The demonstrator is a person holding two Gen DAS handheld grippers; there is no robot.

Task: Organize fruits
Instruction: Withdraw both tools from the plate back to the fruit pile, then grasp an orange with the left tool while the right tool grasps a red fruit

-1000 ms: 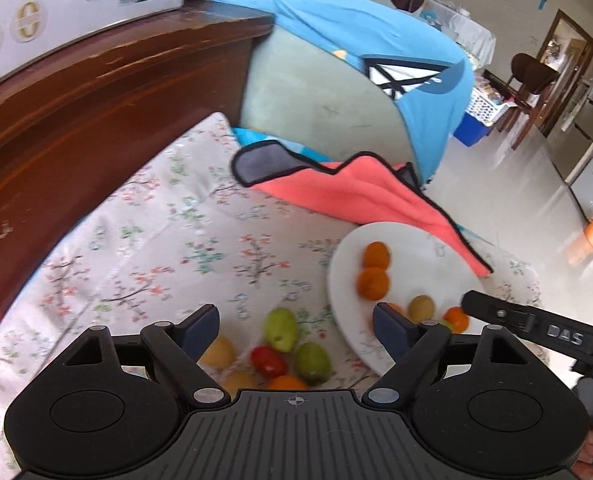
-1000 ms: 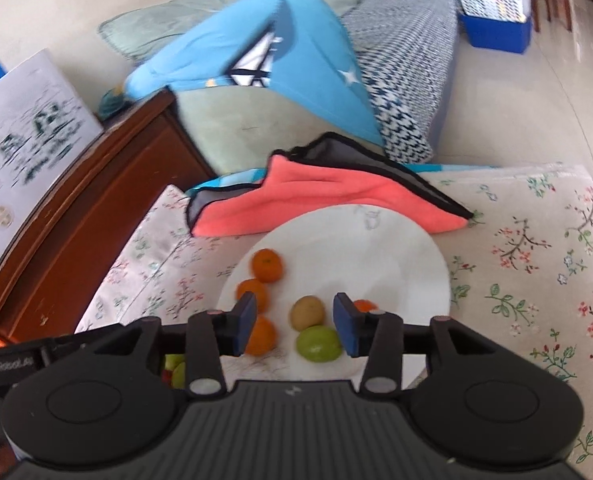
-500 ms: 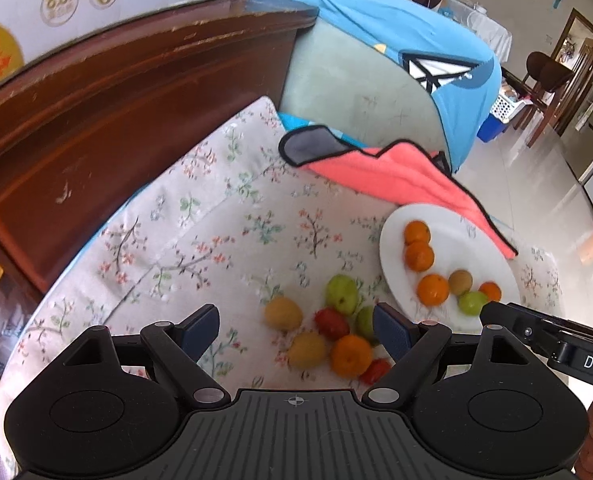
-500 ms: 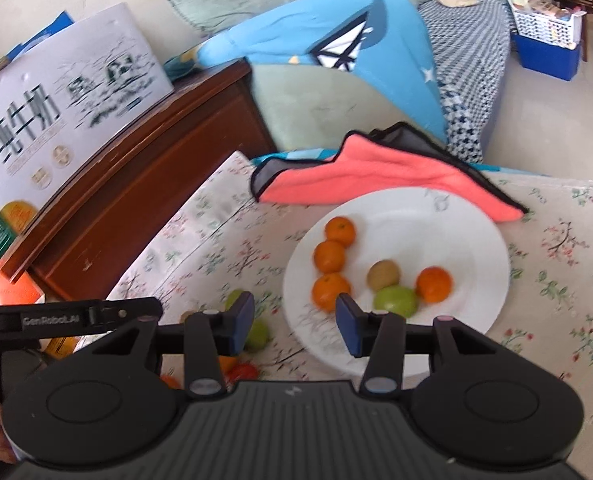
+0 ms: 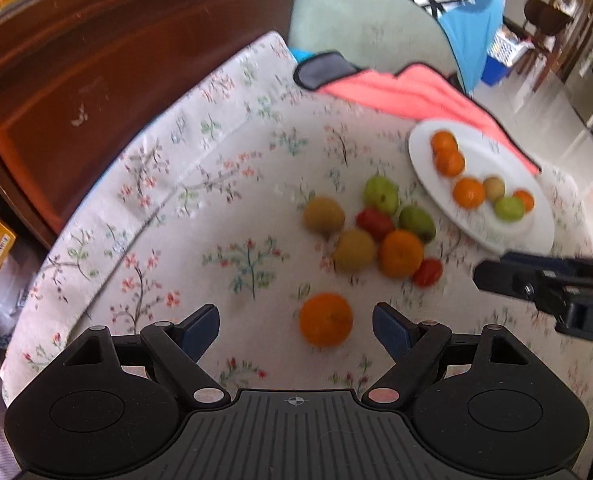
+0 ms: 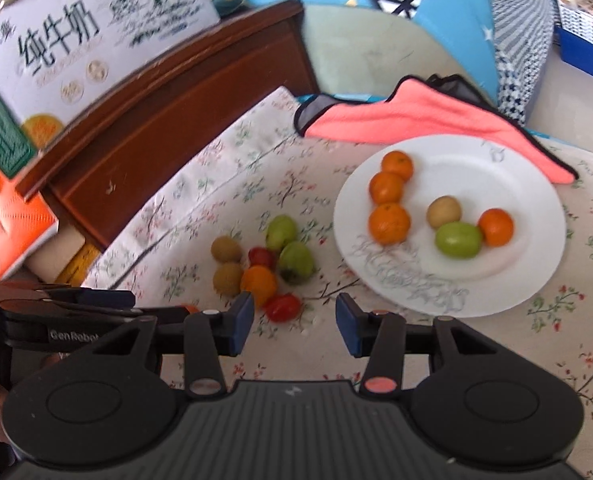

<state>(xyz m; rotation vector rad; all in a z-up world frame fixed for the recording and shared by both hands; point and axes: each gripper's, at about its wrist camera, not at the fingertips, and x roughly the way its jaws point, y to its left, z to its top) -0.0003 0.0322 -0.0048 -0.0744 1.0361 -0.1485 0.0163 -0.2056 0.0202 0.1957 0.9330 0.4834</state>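
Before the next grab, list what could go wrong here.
1. The lone orange lies free between the open left gripper fingers; a glancing touch may roll it.
2. The loose fruit cluster is tightly packed, so taking one may scatter the rest.
3. The white plate already holds six fruits that could be knocked.

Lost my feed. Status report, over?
Left gripper open above lone orange. Right gripper open, empty. White plate holds six fruits. Path clear.
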